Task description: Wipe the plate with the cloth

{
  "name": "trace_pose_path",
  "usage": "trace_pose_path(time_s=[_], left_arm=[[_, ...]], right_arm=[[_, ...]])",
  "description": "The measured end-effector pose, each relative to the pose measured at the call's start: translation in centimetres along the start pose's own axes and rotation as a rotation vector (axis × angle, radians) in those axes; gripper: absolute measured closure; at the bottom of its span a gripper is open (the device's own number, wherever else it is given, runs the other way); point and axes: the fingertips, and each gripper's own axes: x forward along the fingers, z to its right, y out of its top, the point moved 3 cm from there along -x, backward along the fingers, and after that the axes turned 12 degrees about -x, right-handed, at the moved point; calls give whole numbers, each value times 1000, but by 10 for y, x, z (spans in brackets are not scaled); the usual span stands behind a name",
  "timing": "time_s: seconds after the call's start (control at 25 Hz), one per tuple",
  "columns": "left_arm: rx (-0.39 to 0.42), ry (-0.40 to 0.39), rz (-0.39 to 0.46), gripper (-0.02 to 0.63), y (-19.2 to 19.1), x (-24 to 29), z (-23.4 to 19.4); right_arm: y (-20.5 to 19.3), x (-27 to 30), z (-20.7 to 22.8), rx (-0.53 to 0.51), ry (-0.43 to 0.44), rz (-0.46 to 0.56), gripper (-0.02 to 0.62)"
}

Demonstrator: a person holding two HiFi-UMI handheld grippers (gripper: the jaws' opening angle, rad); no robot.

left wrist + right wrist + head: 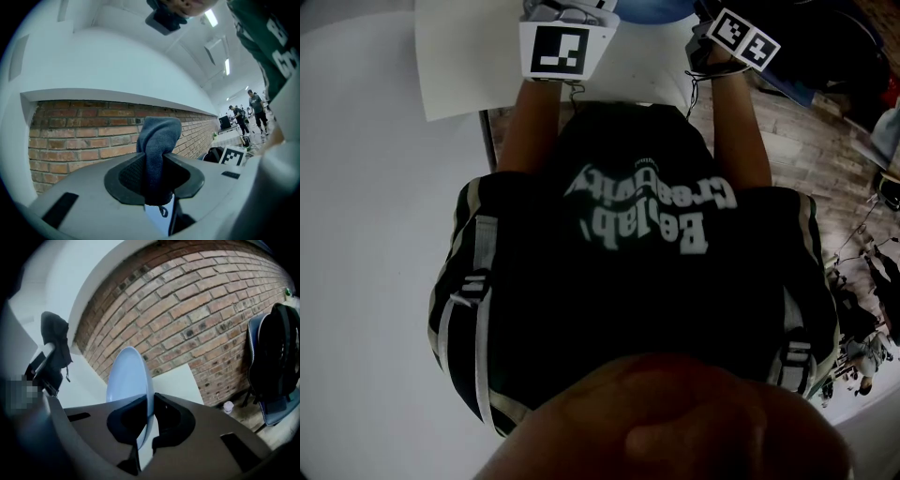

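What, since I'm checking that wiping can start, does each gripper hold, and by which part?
The left gripper pinches the blue cloth by a bunched fold; the right gripper clamps the pale plate by its rim.

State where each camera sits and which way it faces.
Head view: on the person's head, facing steeply down at shirt and forearms.
Left gripper view: on left gripper, facing brick wall, jaws shut on cloth.
Right gripper view: on right gripper, facing that wall, jaws shut on plate.
Shared: both gripper views show wall and cloth.
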Motion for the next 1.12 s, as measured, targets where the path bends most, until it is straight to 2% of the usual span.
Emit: trace_pose_path(time_s=[0.28, 0.52, 0.88, 1.12], left_arm=[[10, -18, 18, 502, 12, 0, 10], [25, -29, 28, 502, 16, -1, 16], [55, -53, 6, 502, 29, 3, 33], [58, -79, -128, 502, 10, 20, 58]], right_arm=[[82, -41, -27, -100, 20, 214, 586], [126, -74, -50, -182, 20, 334, 586], [149, -100, -67, -178, 26, 374, 586], [150, -105, -76, -191, 51, 374, 586]])
